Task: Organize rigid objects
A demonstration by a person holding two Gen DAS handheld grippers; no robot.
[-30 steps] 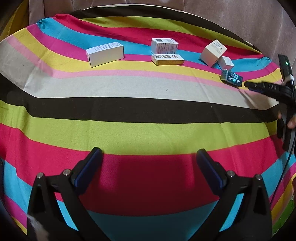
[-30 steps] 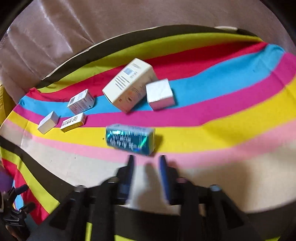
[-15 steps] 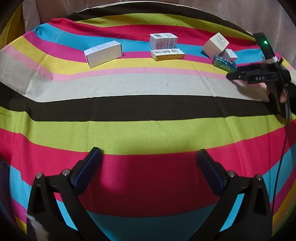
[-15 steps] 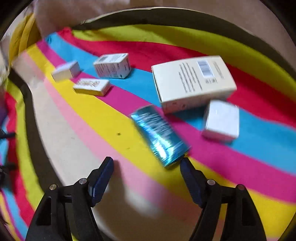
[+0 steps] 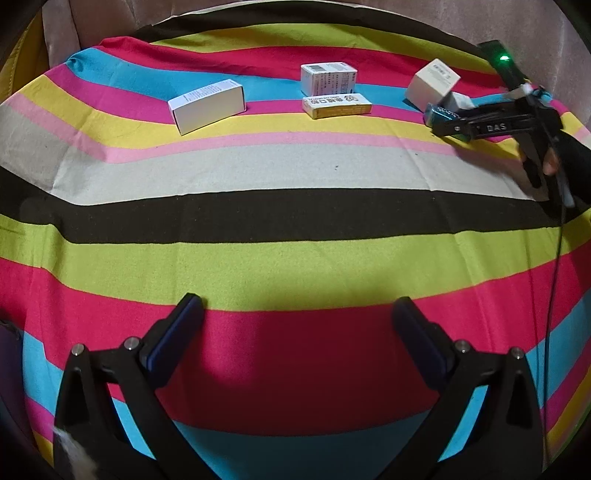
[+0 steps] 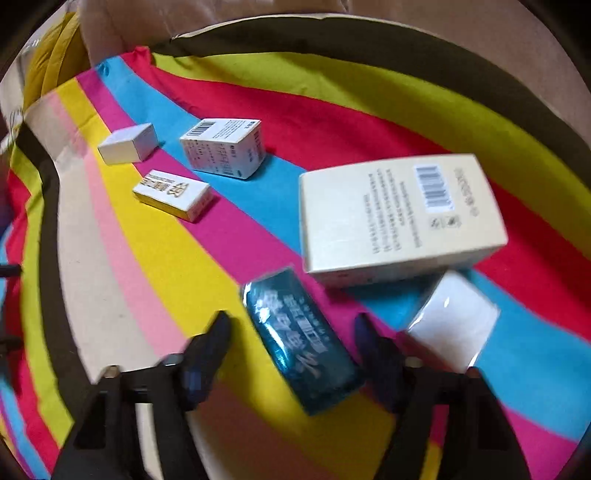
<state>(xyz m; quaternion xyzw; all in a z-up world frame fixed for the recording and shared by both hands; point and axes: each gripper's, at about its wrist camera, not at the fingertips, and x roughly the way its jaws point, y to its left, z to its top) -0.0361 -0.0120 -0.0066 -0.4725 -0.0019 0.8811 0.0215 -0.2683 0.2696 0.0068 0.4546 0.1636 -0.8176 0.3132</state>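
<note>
Several small boxes lie on a striped cloth (image 5: 295,170). My right gripper (image 6: 293,325) is open, its fingers on either side of a shiny teal box (image 6: 301,343) that lies flat; the right finger is close to it, the left apart. In the left wrist view the right gripper (image 5: 439,123) sits at the far right over that teal box (image 5: 437,112). A large cream box (image 6: 400,218) and a small white box (image 6: 454,325) lie just beyond. My left gripper (image 5: 295,328) is open and empty above the near red stripe.
A white box (image 5: 207,105), a barcode box (image 5: 328,78) and a yellow-edged flat box (image 5: 336,105) lie along the far stripes. A beige cushioned surface (image 5: 369,22) rises behind the cloth. A cable (image 5: 554,280) hangs from the right gripper.
My right gripper has moved forward so the teal box now lies between its open fingers. The left gripper has stayed where it was.
</note>
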